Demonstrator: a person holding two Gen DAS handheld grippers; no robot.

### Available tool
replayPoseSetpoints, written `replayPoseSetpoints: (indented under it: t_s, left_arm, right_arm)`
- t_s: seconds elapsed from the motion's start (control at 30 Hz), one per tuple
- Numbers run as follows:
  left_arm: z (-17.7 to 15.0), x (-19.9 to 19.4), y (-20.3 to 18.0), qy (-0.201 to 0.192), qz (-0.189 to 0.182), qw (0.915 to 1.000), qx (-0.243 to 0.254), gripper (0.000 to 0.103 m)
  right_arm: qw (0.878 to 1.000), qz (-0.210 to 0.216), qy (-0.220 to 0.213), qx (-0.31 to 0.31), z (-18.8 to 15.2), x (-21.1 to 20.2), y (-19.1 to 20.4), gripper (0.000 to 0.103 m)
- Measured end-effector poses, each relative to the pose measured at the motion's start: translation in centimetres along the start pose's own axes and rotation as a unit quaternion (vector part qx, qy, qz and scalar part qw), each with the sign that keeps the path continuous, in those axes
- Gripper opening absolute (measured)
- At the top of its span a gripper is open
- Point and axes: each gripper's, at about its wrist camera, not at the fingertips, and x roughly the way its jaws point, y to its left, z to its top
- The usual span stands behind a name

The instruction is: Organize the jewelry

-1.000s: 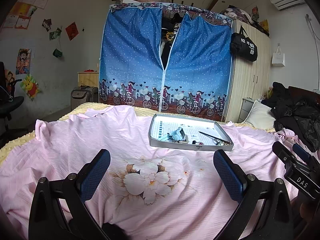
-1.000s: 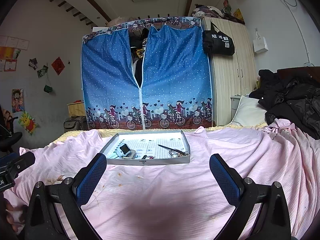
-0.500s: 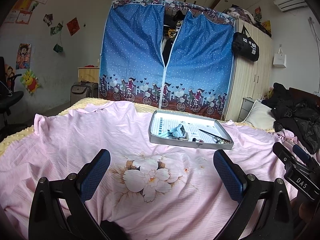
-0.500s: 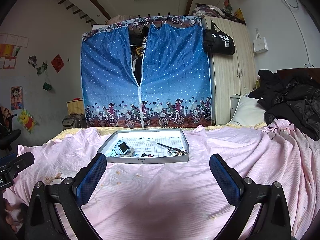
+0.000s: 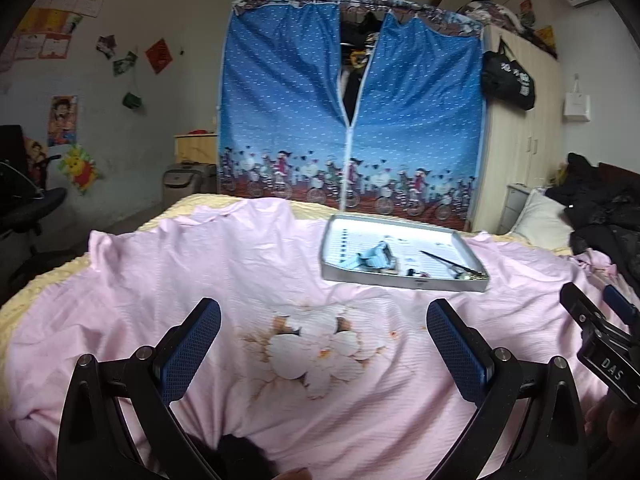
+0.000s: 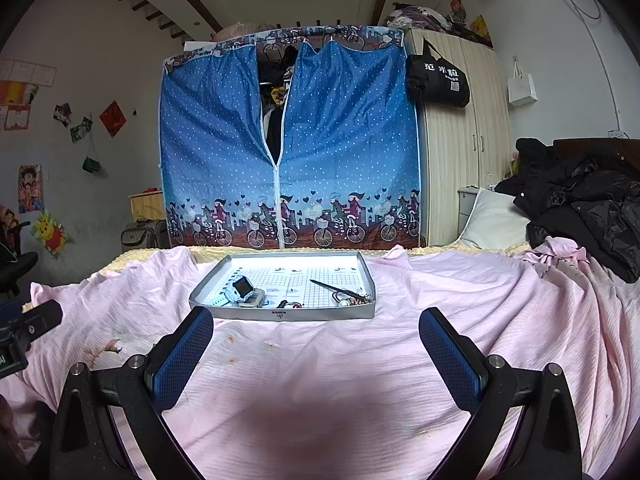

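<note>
A shallow grey tray [image 6: 280,314] [image 5: 400,280] lies on the pink bedsheet ahead of both grippers. In it are a light-blue watch [image 6: 240,290] [image 5: 376,254], a thin dark stick [image 6: 336,289] [image 5: 448,262], small red and dark bits [image 6: 289,304] and a metal trinket [image 6: 347,300] at the near right corner. My right gripper [image 6: 316,344] hovers open just short of the tray's front wall, empty. My left gripper [image 5: 323,336] is open and empty over a flower print, the tray farther off to its right.
The pink sheet [image 6: 460,304] covers the bed. Black coats [image 6: 584,204] and a pillow [image 6: 492,220] pile at the right. A blue fabric wardrobe [image 6: 288,140] and a wooden cupboard [image 6: 460,140] stand behind the bed. The other gripper's body [image 5: 600,344] shows at the left view's right edge.
Both grippers have moved forward toward the tray, which looms larger in the right view. Their jaws stay wide apart throughout.
</note>
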Motion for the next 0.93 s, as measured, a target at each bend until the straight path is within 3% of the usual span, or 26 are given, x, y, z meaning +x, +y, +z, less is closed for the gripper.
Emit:
replayPoseSetpoints:
  t_s: [0.13,0.93]
  left_arm:
    - [-0.01,0.14,-0.12,0.004,0.013,0.9999,0.005,0.101]
    - [-0.23,0.04,-0.14,0.0,0.003,1.0,0.009,0.101]
  right_arm:
    - [1.0,0.001,0.0,-0.002,-0.07,0.07,0.06,0.103]
    - [1.0,0.005,0.003,-0.003,-0.22,0.17,0.39,0.103]
